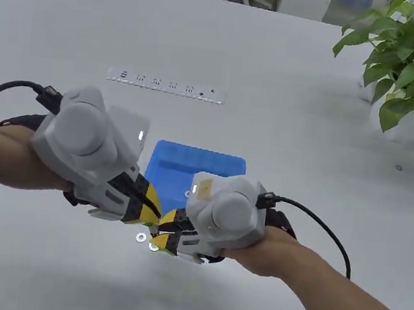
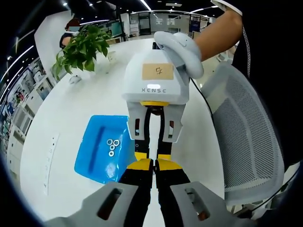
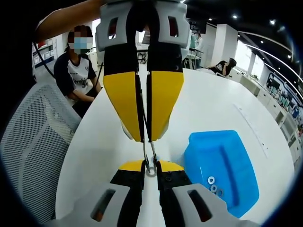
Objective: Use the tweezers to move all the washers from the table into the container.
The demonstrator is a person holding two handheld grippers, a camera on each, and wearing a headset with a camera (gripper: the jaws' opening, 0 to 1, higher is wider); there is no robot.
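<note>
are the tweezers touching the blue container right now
Apart. In the right gripper view the tweezers end at a washer, with bare white table between them and the blue container.

White table (image 1: 287,82), potted plant (image 1: 407,57), mesh chair (image 2: 246,132), ceiling lights (image 3: 272,21)

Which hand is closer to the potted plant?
Right. The right hand is below-left of the plant in the head view; the left hand is much farther left.

White table (image 1: 287,82), sparsely laid.
Blue plastic container (image 1: 217,163); white power strip (image 1: 166,86) beyond it, silver metal washers (image 1: 141,237) just nearer.
</note>
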